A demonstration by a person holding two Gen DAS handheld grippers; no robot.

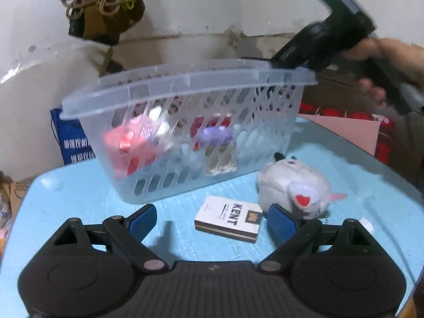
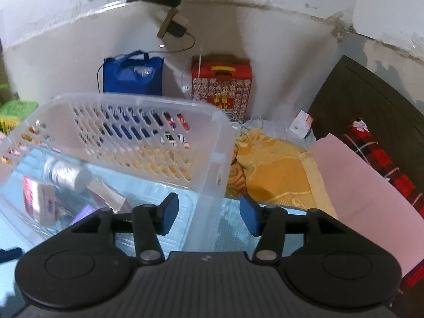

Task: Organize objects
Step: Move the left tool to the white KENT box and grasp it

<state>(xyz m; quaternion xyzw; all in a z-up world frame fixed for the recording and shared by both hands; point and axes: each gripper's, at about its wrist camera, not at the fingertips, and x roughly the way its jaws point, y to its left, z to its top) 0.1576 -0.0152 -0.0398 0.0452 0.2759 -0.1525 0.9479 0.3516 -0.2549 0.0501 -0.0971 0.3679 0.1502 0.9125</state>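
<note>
Basket (image 1: 185,111) of clear slatted plastic stands on the light blue table (image 1: 79,193), tilted in the left wrist view, with several things already inside: a pink packet (image 1: 127,145) toward its left end and a purple-capped bottle (image 1: 217,145) further right. Blur hides what the rest are. In front of the basket a white Kent box (image 1: 228,218) lies flat, and just right of it sits a grey plush toy (image 1: 294,188).

Left gripper (image 1: 212,220) has its jaws spread wide, nothing between the pads, and the box lies in the gap ahead. The right-hand pad looks almost against the toy, so a closing grab may catch the plush along with the box, or shove the flat box away instead of lifting it.

Right gripper (image 2: 209,213) has its jaws partly apart, straddling the basket's end wall at the corner without pressing it, as far as I can tell. With no grip there, the light basket could slide or tip when something is dropped in.
</note>
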